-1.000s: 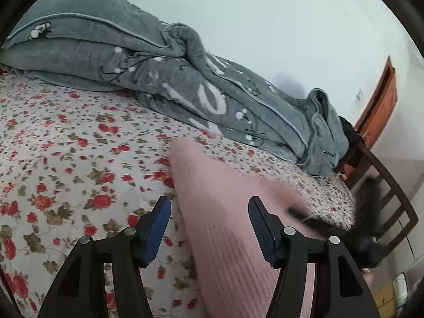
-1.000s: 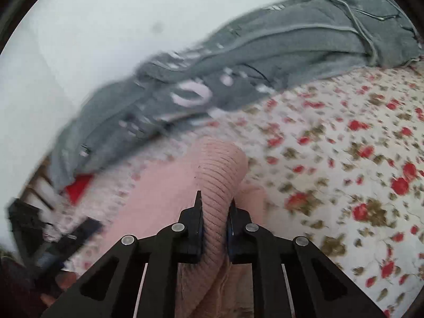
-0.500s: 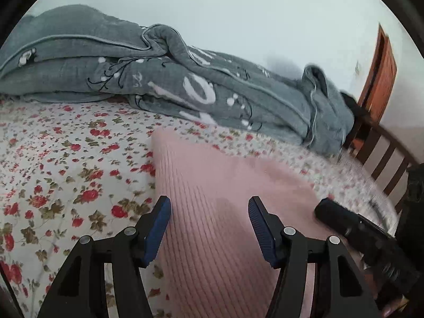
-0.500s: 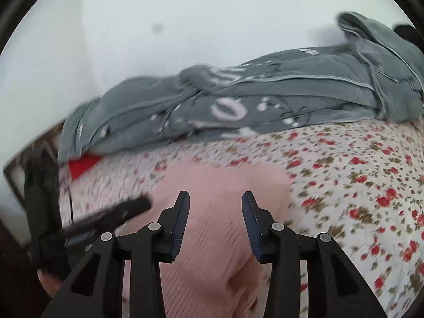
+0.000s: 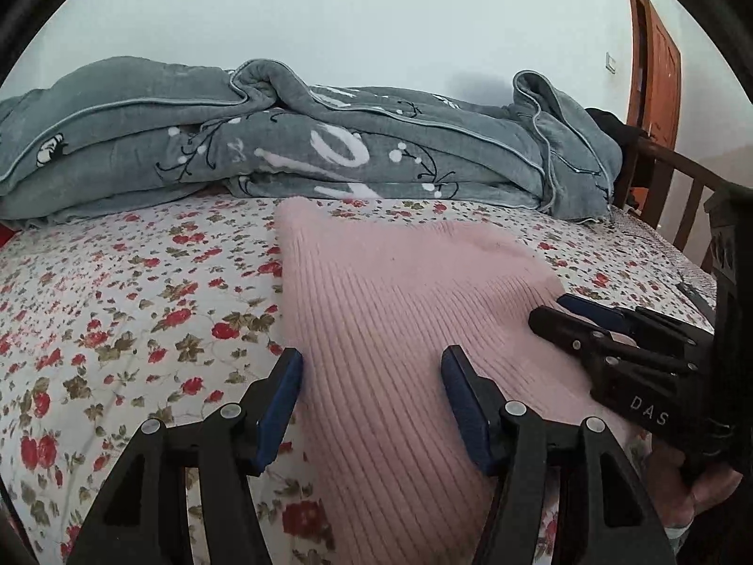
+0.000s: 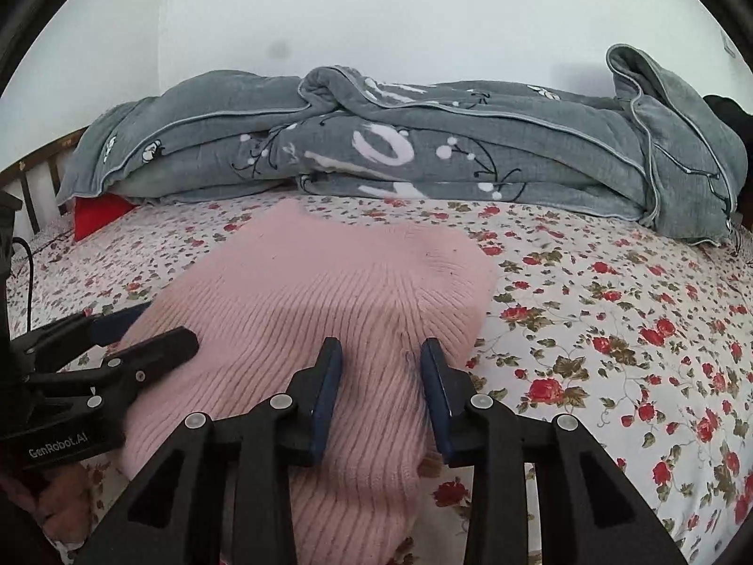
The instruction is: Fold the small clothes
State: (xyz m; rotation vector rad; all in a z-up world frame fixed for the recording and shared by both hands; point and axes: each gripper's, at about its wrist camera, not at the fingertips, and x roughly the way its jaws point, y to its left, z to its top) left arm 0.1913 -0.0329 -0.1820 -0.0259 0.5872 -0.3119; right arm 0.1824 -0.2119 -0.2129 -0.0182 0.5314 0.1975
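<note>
Nearest, the left gripper (image 5: 372, 393) hangs with fingers apart over the near left edge of the pink knit garment (image 5: 400, 310), gripping nothing. The right gripper (image 6: 380, 388) is likewise spread wide above the garment's near right side. The garment lies flat on the floral bedsheet (image 6: 612, 310), bare sheet on both sides. Beyond its far edge sits the bunched grey quilt (image 5: 306, 150).
</note>
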